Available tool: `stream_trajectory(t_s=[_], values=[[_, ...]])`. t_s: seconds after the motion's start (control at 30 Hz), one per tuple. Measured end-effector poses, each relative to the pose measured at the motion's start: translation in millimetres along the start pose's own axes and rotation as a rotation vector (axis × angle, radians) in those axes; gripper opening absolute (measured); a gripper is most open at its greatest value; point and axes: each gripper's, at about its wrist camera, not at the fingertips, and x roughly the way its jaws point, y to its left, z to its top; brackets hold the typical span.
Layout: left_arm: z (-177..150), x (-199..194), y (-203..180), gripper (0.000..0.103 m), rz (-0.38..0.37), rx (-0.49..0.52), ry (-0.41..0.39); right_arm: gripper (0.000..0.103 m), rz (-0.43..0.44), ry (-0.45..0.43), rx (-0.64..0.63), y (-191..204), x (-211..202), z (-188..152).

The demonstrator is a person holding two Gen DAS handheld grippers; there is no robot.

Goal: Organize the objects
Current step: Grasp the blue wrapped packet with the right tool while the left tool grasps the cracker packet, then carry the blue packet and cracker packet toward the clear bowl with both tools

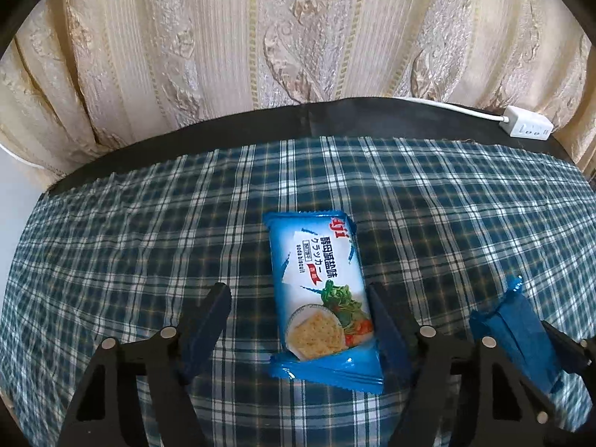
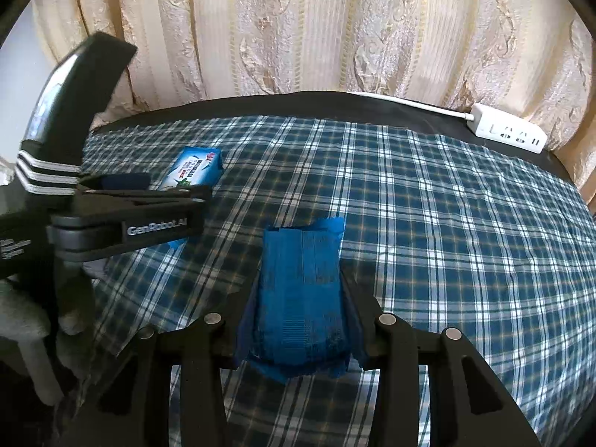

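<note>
Holding the blue packet (image 2: 301, 298) tightly in our right gripper (image 2: 298, 320) above the checked cloth (image 2: 447, 223), we keep our left gripper (image 1: 298, 316) open around the cracker packet (image 1: 320, 290), which lies flat on the cloth, with the right finger close against its edge.

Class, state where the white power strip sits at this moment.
The white power strip lies at the far right of both wrist views, on the dark table edge beyond the checked cloth, against the curtain.

cracker packet (image 1: 320, 294) on cloth-covered tabletop (image 1: 149, 231), second packet (image 2: 303, 298) to its right, power strip (image 2: 508, 130) at back right, curtain (image 1: 260, 37) behind
</note>
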Motion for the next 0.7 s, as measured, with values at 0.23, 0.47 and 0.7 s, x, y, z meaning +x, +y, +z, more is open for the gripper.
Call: stream_trajectory(t_s=[0.23, 0.47, 0.7], values=[[-1, -1, 1, 0.046, -0.041, 0.003, 0.004, 0.043, 0.018, 0.0, 0.026, 0, -7, -5], [-9, -10, -4, 0.044, -0.054, 0.026, -0.01, 0.043, 0.038, -0.003, 0.061, -2, -17, -14], [-17, -30, -15, 0.044, -0.07, 0.065, -0.038, 0.043, 0.047, -0.013, 0.098, -8, -29, -23]])
